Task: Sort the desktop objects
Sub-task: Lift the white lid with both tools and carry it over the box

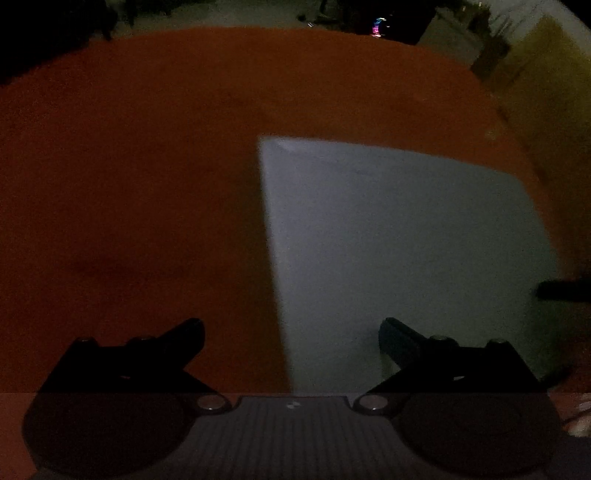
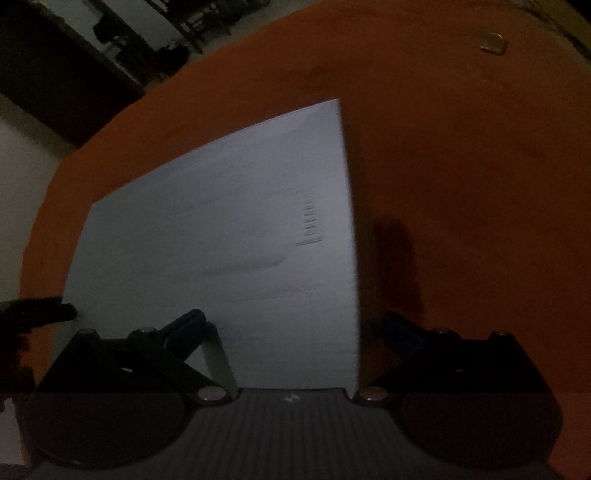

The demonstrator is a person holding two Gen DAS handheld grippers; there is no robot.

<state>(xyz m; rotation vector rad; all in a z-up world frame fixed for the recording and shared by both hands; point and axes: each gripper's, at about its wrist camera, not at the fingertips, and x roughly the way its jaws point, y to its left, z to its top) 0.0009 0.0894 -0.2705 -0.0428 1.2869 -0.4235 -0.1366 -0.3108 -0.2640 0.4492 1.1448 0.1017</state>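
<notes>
The scene is dim. A large pale grey-white flat sheet or booklet [image 1: 399,236] lies on an orange tabletop [image 1: 147,166]. My left gripper [image 1: 291,332] is open, straddling the sheet's left edge at its near end. In the right wrist view the same sheet [image 2: 229,236] shows faint printed marks near its right edge. My right gripper [image 2: 293,328] is open, straddling the sheet's right edge at its near end. Neither gripper holds anything. The other gripper's dark tip [image 2: 37,314] shows at the sheet's left side.
A small pale object [image 2: 493,43] lies at the far right of the orange tabletop [image 2: 461,147]. Dark furniture and a small glowing light [image 1: 376,27] stand beyond the table's far edge. A yellowish surface [image 1: 546,92] rises at the right.
</notes>
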